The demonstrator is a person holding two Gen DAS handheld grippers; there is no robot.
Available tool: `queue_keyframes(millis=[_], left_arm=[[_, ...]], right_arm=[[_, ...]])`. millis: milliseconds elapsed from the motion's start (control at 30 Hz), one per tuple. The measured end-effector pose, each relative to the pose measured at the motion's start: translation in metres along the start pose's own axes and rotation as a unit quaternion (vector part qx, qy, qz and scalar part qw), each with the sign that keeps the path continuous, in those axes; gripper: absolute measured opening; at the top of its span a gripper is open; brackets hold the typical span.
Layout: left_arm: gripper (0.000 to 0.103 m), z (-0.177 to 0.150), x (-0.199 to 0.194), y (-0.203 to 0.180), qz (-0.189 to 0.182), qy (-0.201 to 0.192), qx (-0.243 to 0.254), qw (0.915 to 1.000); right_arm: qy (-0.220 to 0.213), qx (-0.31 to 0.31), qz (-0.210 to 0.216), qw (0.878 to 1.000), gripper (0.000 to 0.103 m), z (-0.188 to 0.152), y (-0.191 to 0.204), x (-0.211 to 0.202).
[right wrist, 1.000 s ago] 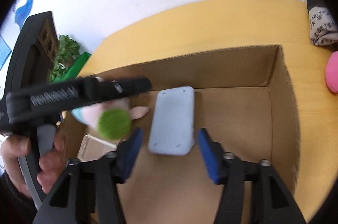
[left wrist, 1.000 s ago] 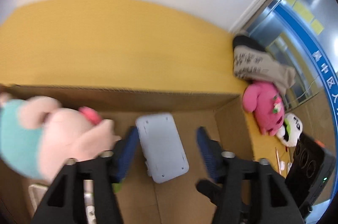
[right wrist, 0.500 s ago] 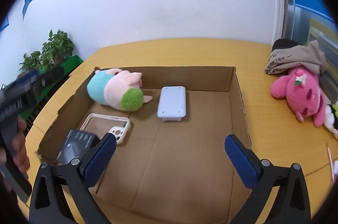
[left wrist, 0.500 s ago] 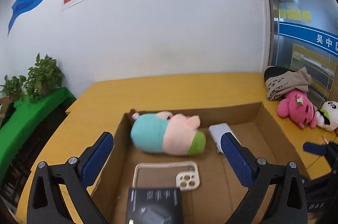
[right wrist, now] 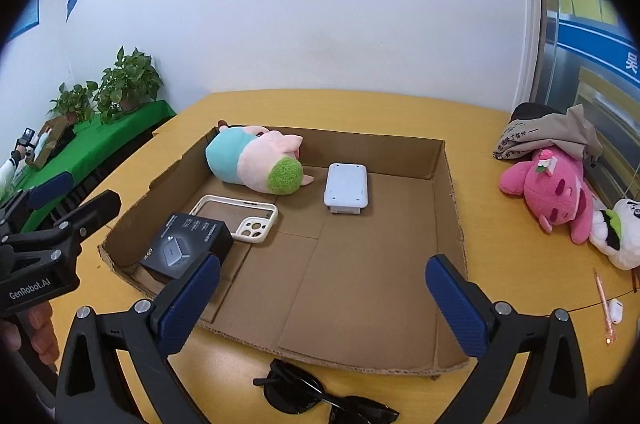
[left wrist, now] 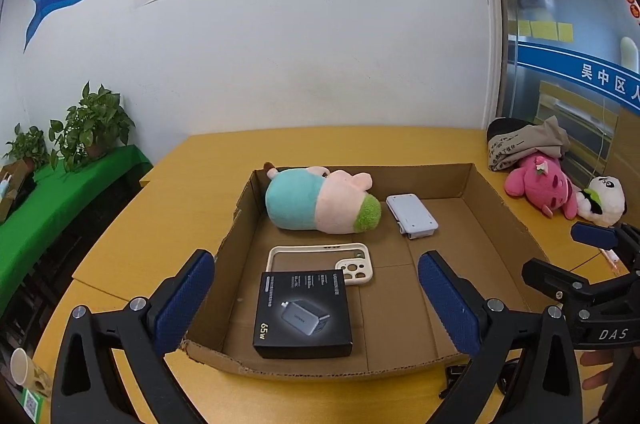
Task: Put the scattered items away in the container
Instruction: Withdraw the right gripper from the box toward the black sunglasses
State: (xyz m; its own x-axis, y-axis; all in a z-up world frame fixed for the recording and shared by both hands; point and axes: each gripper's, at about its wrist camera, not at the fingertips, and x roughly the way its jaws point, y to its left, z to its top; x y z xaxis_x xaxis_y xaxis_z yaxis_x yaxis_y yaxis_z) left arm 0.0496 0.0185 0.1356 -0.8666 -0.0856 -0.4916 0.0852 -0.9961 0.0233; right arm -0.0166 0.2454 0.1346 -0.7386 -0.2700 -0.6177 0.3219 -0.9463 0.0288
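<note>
both grippers hang above the near edge of the cardboard box [left wrist: 496,199], and both have their jaws spread wide with nothing between them. the left gripper [left wrist: 316,300] looks down over the box's left half, the right gripper [right wrist: 324,298] over the middle and right.

inside the box: a pig plush [left wrist: 320,201] in a teal shirt lies on its side at the far left corner, green end pointing right. just to the right of it sits a white flat device [left wrist: 412,216], apart from the plush. closer to the near edge there's a cream phone case [left wrist: 320,260] lying flat, and a black charger box [left wrist: 304,314] marked 65w that overlaps the case's near edge.

still outside the box on the yellow table [right wrist: 360,107]: black sunglasses [right wrist: 320,400] right in front of the near wall, a pink plush [right wrist: 556,191] and a panda plush [right wrist: 618,236] off to the right touching each other, a bundle of beige cloth [right wrist: 548,135] behind the pink one, plus a thin pen [right wrist: 603,304] and a small white thing beside it that i can't make out. the right half of the box floor is bare cardboard.
</note>
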Motion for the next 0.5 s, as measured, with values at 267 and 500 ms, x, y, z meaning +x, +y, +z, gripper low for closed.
queue_keyframes(millis=[267,500], left_arm=[[0.103,-0.004,0.0,-0.006,-0.012,0.001,-0.006,0.9999],[0.103,-0.021,0.012,-0.011,-0.065,0.053,-0.012,0.9964]], right_arm=[[0.014,0.003,-0.001,1.0,0.102,-0.012,-0.005,-0.001],[0.048,0.016,0.03,0.998,0.102,-0.032,-0.033,0.005]])
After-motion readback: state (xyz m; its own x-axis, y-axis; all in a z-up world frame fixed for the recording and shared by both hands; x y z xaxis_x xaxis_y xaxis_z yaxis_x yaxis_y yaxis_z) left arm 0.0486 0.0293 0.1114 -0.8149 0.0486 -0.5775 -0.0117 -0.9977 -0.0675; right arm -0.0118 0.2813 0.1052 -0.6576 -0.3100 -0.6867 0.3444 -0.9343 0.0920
